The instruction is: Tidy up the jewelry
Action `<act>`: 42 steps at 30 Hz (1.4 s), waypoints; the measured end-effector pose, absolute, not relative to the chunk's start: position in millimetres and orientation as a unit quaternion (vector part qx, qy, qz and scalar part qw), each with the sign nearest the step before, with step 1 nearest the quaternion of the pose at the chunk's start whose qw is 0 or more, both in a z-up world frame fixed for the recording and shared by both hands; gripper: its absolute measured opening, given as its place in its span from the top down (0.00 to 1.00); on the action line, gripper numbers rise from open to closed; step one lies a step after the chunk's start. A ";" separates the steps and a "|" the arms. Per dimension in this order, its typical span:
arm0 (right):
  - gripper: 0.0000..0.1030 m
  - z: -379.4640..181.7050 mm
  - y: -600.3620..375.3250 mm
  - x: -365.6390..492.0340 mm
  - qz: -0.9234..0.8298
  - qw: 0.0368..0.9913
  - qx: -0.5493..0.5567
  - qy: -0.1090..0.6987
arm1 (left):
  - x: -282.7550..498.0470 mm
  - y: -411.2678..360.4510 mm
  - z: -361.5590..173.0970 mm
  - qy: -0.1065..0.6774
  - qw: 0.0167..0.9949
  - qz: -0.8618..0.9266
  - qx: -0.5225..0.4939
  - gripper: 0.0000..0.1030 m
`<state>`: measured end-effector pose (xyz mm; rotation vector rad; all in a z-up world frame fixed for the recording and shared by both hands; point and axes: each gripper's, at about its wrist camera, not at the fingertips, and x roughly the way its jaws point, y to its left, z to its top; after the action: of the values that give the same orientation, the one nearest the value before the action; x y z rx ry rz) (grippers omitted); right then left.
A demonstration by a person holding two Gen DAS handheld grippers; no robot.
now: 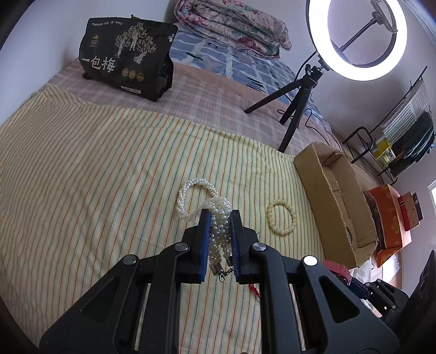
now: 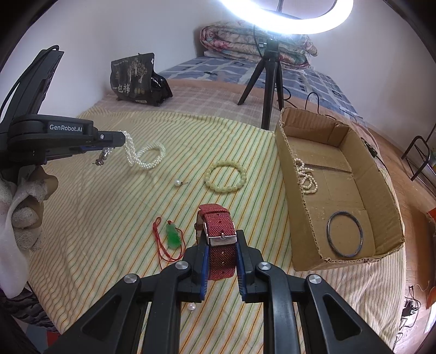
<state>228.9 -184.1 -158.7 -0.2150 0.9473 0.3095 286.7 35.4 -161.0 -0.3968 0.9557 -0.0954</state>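
My left gripper [image 1: 220, 215] is shut on a white pearl necklace [image 1: 218, 231]; its far loop [image 1: 190, 196] trails onto the striped bedspread. In the right wrist view the left gripper [image 2: 120, 139] holds the necklace [image 2: 144, 155] partly lifted. My right gripper [image 2: 222, 239] is shut on a red watch strap [image 2: 219, 237] with a metal buckle. A pale green bead bracelet [image 2: 225, 177] [image 1: 282, 217] lies between the grippers and the cardboard box [image 2: 305, 217] [image 1: 313, 185]. The box holds a pearl strand [image 2: 306, 177] and a dark bangle [image 2: 344, 237].
A jade pendant on a red cord [image 2: 173, 237], a pearl earring [image 2: 178, 183] and a loose pearl [image 2: 191, 307] lie on the bedspread. A ring light on a tripod [image 2: 268, 81] stands behind the box. A black bag [image 1: 128, 60] and a folded quilt [image 1: 234, 24] sit farther back.
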 end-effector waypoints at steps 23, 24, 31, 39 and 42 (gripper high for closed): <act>0.85 -90.8 -222.7 213.7 0.133 0.911 -0.064 0.386 | 275.3 5.9 -48.0 0.375 0.905 -0.125 -0.156 0.89; 0.85 -88.5 -226.4 213.8 0.130 0.912 -0.061 0.384 | 275.9 2.1 -43.8 0.372 0.906 -0.129 -0.153 0.89; 0.85 -75.8 -255.2 220.3 0.105 0.921 -0.041 0.373 | 288.1 -28.2 -19.3 0.359 0.909 -0.162 -0.137 0.89; 0.85 -75.6 -284.0 227.4 0.085 0.922 -0.025 0.376 | 310.2 -70.3 -3.8 0.355 0.906 -0.192 -0.125 0.89; 0.85 -76.4 -292.4 230.2 0.079 0.922 -0.021 0.379 | 319.4 -86.9 -3.8 0.358 0.905 -0.199 -0.117 0.89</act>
<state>230.2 -292.4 -76.4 -0.0431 0.7777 0.1623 319.4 -86.9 -3.8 -0.2409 0.7386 -0.4115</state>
